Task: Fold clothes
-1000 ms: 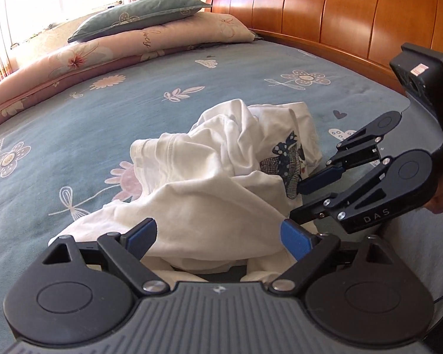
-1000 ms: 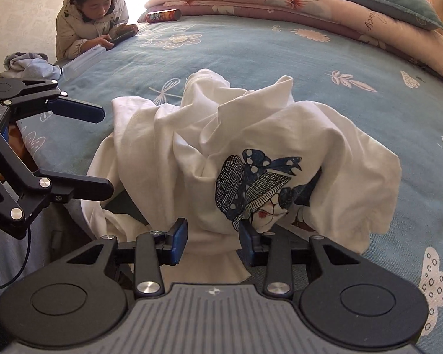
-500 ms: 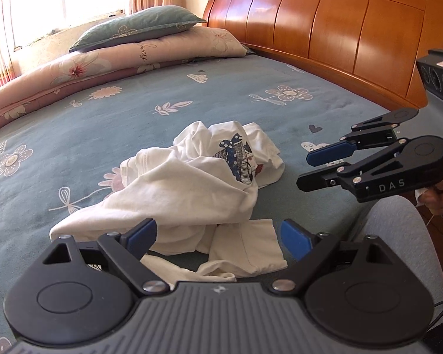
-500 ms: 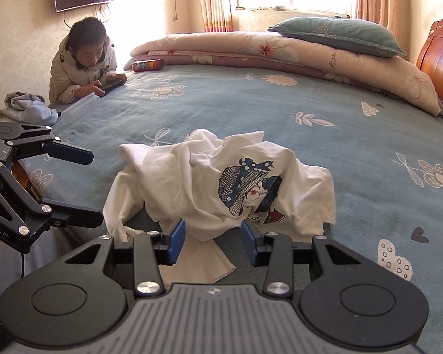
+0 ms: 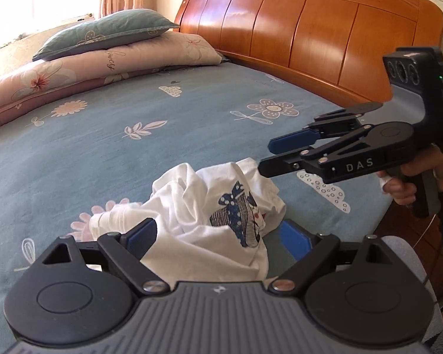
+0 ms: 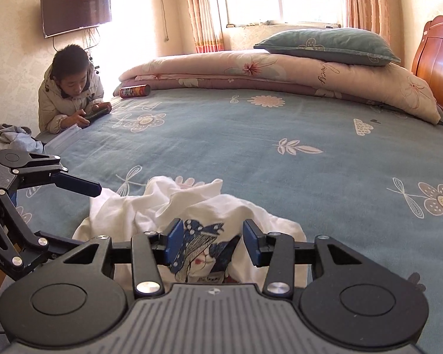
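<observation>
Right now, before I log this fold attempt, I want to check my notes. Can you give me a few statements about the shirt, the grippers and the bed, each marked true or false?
1. The white T-shirt lies crumpled on the blue bedsheet. True.
2. The right gripper is clamped on the shirt. False: its jaws have just been opening, and the pads stand apart above the printed figure without pressing on it.
3. The left gripper is wide open and holds nothing. True.
4. The shirt is folded into a neat rectangle. False: it is a bunched heap.
5. A green pillow rests on the rolled quilt. True.
6. The snack can stands upright. False: it lies on its side.
</observation>
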Motion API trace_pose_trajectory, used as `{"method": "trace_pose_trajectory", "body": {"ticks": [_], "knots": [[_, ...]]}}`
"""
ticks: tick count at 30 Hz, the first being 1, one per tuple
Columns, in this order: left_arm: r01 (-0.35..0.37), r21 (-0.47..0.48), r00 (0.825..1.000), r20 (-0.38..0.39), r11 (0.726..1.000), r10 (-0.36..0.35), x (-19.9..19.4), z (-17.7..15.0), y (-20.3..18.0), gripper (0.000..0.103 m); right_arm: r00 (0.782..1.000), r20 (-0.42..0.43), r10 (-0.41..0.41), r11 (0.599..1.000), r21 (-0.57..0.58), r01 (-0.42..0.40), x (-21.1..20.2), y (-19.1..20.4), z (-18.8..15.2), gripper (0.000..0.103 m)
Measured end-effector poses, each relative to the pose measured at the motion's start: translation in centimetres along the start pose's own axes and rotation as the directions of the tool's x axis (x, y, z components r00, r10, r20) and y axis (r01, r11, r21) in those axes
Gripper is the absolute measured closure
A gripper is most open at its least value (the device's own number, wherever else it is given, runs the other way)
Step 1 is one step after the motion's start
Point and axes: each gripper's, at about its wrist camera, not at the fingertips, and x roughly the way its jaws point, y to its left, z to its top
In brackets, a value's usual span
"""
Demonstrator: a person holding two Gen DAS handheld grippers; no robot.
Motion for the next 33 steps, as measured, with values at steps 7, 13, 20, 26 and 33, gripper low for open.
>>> {"method": "trace_pose_trajectory", "body": {"ticks": [7, 13, 20, 26, 33], "knots": [[0.23, 0.088, 0.971, -0.08, 0.969, -0.223, 3.8, 2.5, 2.7, 0.015, 0.989, -0.145, 0.006, 0.994, -0.107, -0.022, 7.9, -4.8, 6.5, 0.048], [0.256, -0.031, 0.954, -0.151, 0.966, -0.258, 3.0, 5.7, 5.4, 0.015, 0.943, -0.331, 0.022, 0.997, 0.077, 0.004, 10.6, -6.0, 9.0, 0.048], [0.153, -0.19, 0.95, -0.242, 0.97, -0.197, -1.7, 9.8, 9.0, 0.015, 0.907, -0.418, 0.039, 0.972, 0.228, 0.063, 8.4, -2.8, 14.9, 0.049], [0.04, -0.22, 0.95, -0.294, 0.975, -0.105, -5.4, 13.0, 10.6, 0.015, 0.873, -0.488, 0.012, 0.977, 0.19, 0.093, 6.6, 0.7, 18.8, 0.053], [-0.044, -0.351, 0.926, -0.366, 0.935, -0.094, -4.4, 13.6, 11.5, 0.015, 0.791, -0.608, 0.072, 0.974, 0.213, 0.075, 12.4, -1.6, 16.3, 0.06]]}}
